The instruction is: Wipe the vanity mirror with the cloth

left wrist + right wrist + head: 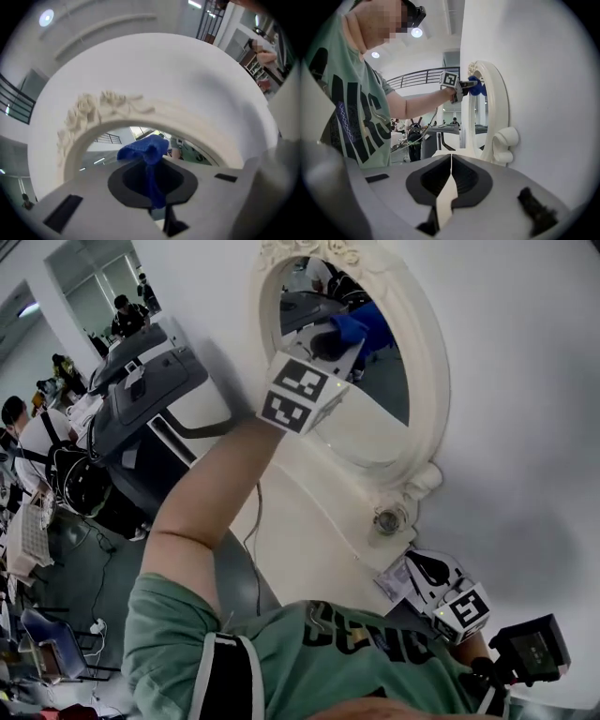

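Observation:
An oval vanity mirror with an ornate cream frame [429, 362] hangs on a white wall. My left gripper [330, 345] is raised to the upper part of the glass [375, 418] and is shut on a blue cloth [364, 324], which presses against the mirror. In the left gripper view the cloth [146, 152] bunches out of the shut jaws of the left gripper [153, 190] just under the carved top of the frame [108, 105]. My right gripper [412, 576] hangs low, below the mirror, shut and empty. The right gripper view shows the right gripper [450, 183], the frame [499, 108] and the cloth [477, 86].
A scrolled foot with a round knob [389, 518] ends the frame's lower end. A grey machine [141, 390] stands to the left, with people and desks behind it. A small black device [534, 648] sits by my right hand.

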A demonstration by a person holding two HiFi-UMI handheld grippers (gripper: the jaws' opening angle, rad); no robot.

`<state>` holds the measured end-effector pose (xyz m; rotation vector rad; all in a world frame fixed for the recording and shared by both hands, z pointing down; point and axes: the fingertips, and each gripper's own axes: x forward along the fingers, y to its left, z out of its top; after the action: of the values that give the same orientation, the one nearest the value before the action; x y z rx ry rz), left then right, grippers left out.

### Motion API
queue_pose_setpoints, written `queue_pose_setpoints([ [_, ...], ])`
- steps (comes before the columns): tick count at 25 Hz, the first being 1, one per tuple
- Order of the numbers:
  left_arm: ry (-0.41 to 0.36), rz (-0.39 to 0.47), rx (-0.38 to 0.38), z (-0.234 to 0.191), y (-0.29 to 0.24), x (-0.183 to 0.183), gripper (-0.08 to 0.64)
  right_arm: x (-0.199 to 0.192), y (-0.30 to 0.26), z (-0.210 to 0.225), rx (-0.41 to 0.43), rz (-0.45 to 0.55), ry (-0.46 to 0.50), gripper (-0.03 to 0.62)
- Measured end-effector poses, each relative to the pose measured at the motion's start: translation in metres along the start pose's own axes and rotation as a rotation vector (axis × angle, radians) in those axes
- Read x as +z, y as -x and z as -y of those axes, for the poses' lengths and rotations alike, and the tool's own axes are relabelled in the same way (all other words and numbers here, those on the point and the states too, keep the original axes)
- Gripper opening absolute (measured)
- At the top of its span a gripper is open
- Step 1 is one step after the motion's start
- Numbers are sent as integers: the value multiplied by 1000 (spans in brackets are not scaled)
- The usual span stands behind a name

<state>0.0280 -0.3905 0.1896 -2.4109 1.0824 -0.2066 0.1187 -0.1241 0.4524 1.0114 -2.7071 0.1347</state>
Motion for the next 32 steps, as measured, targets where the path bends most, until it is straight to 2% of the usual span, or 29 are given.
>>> queue_pose_setpoints([
  [2,-29,36,43,-22,1,45,31,8,6,-7,-1,20,5,14],
  [5,-37,2,62,-32,3,82,31,19,26,-23,-11,30,15,14],
  [12,-43,-40,65,-35,-15,64,29,4,23,-14,-10,24,-22,14],
  [16,-118,-56,53,-22,-14,64,29,7,23,-17,-4,27,-6,14],
  [18,-132,-71,51,-8,-11,48,28,7,24,-19,1,27,-5,14],
  [20,-98,-84,39,8,-8,21,28,5,24,-21,2,21,-11,14],
  [23,10,-114,-3,40,-4,-28,28,0,23,-23,3,2,-21,14],
  [28,254,-172,-88,115,5,-120,28,-10,20,-27,11,-41,-33,14],
  [30,303,-199,-120,146,10,-152,28,-14,19,-27,12,-61,-43,14],
  [32,318,-231,-160,174,13,-179,28,-20,18,-26,7,-77,-60,14],
])
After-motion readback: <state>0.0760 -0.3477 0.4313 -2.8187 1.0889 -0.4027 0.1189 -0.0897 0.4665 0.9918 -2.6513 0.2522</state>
